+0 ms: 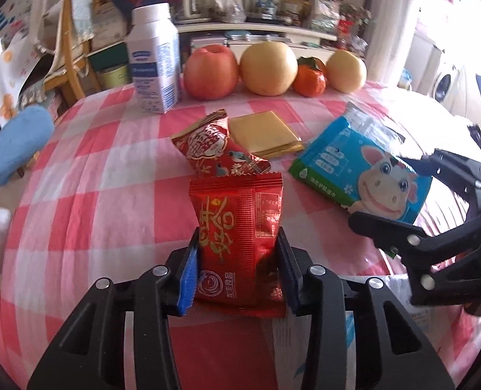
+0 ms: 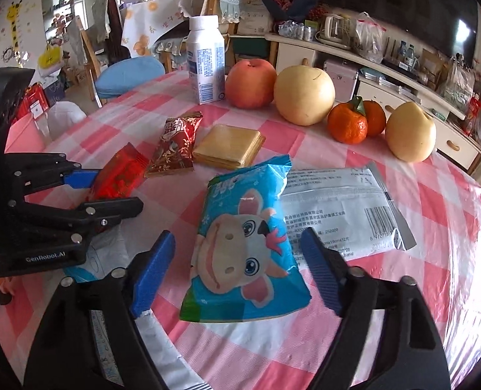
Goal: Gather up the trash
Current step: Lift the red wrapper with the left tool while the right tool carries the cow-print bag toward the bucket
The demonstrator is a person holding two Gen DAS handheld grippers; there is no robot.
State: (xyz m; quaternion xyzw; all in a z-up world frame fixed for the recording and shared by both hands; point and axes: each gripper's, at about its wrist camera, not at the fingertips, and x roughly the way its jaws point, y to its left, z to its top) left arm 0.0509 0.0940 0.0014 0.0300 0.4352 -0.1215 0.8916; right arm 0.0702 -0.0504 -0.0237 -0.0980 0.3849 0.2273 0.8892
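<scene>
My left gripper (image 1: 238,260) is shut on a red snack packet (image 1: 240,234), its blue pads pressing both sides; the packet also shows in the right wrist view (image 2: 120,175). A second red patterned wrapper (image 1: 214,146) lies just beyond it, with a gold flat packet (image 1: 264,133) beside. My right gripper (image 2: 237,273) is open, its fingers on either side of a blue cow-print wipes pack (image 2: 243,250) that lies on a silver wrapper (image 2: 337,208). The right gripper also shows in the left wrist view (image 1: 396,195), around the blue pack (image 1: 363,172).
On the pink checked tablecloth (image 1: 110,178), at the far edge, stand a white bottle (image 1: 154,61), an apple (image 1: 211,71), two pears (image 1: 268,68), and tangerines (image 1: 310,79). A blue-cushioned chair (image 1: 16,146) stands left. A white printed bag (image 2: 110,260) lies near the table's near edge.
</scene>
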